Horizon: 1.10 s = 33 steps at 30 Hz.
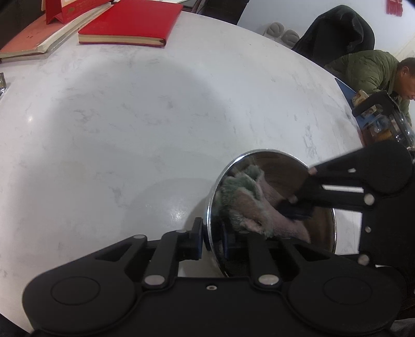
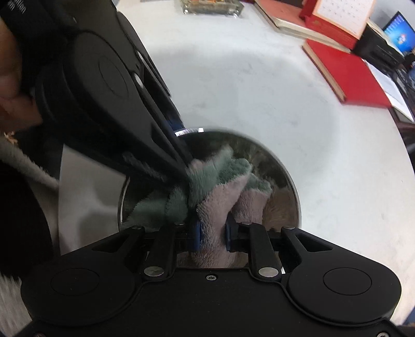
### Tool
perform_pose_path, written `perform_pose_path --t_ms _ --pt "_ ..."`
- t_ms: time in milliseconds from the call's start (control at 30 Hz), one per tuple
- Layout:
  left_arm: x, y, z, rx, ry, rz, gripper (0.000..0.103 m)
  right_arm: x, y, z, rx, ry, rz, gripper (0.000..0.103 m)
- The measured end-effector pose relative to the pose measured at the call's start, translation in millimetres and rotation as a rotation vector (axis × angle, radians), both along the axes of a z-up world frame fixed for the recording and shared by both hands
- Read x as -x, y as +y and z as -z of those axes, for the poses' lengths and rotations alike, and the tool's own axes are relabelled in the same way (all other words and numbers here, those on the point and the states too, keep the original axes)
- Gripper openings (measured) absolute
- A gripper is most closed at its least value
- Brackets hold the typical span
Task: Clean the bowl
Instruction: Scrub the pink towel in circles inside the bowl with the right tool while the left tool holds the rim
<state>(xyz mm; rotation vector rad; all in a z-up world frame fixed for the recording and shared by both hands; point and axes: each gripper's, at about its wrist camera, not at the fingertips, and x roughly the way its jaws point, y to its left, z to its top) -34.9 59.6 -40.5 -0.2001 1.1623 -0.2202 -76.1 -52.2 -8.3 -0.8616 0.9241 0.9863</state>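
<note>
A shiny steel bowl (image 1: 280,166) stands tilted on its side on the white marble table (image 1: 116,116). My left gripper (image 1: 211,242) is shut on the bowl's rim, one pad outside and one inside. A fluffy pink and green cloth (image 1: 246,204) lies against the inside of the bowl. My right gripper (image 1: 295,204) comes in from the right, shut on that cloth. In the right wrist view the blue pads of my right gripper (image 2: 212,237) pinch the cloth (image 2: 220,191) inside the bowl (image 2: 259,150), and the left gripper (image 2: 185,155) reaches down from the upper left to the rim.
Red books (image 1: 129,20) and a desk calendar (image 2: 339,18) lie at the table's far side, beside a glass dish (image 2: 210,6). A glass jug (image 1: 389,121) stands at the right edge. A person in a green jacket (image 1: 368,70) sits beyond it.
</note>
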Motion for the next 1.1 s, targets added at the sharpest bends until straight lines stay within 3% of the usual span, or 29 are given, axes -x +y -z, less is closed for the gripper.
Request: perform_pose_path --t_ms 200,333,433,700,933,1067,1100 --pt "-0.3 -3.4 0.3 0.004 -0.007 -0.011 0.014 -5.6 -9.2 -6.2 0.047 -0.078 0.028 0.015" --pt "0.5 -6.6 0.9 0.017 -0.007 -0.005 0.014 4.4 -21.0 -7.0 0.078 -0.019 0.026 0.017" --pt "-0.2 -9.1 -0.3 -0.002 -0.010 0.012 0.015 4.3 -20.1 -6.6 0.034 0.059 0.006 0.017" --pt "-5.5 -6.2 -0.8 -0.014 -0.005 0.011 0.015 -10.9 -23.9 -15.5 0.017 -0.036 0.040 0.015" --pt "-6.4 -10.5 -1.4 -0.031 -0.009 0.019 0.016 1.5 -24.8 -20.6 0.017 0.145 0.040 0.017" --pt "-5.6 -8.4 -1.8 -0.037 -0.007 0.024 0.016 -1.7 -16.9 -23.3 -0.005 0.079 0.029 0.017" --pt "-5.3 -8.5 -1.6 -0.035 -0.006 0.025 0.016 -5.1 -20.2 -26.5 0.002 0.021 0.041 0.015"
